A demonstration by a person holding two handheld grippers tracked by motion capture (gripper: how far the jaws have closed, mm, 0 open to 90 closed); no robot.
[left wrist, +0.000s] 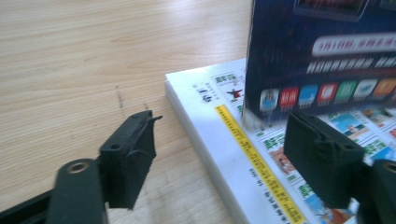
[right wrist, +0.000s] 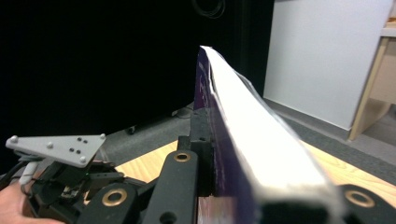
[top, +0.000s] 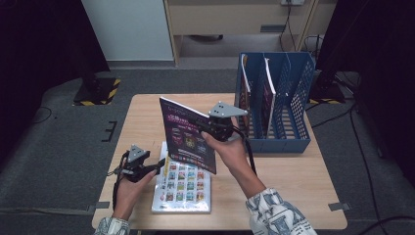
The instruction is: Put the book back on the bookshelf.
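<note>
A dark purple magazine [top: 186, 134] is held upright above the wooden table [top: 288, 186], with my right gripper [top: 205, 129] shut on its right edge. In the right gripper view the black jaws [right wrist: 233, 177] clamp the magazine [right wrist: 243, 116] edge-on. A white magazine [top: 183, 188] with rows of small pictures lies flat near the table's front. My left gripper [top: 157, 165] rests low at its left edge, jaws open. In the left gripper view its jaws [left wrist: 222, 128] straddle the corner of the white magazine [left wrist: 233, 149] without touching it, and the purple magazine [left wrist: 317, 46] hangs just beyond.
A blue file rack [top: 293, 98] stands at the table's back right with two magazines upright in its left slots. Bare wood shows left of the white magazine and along the right front. Dark curtains and grey floor surround the table.
</note>
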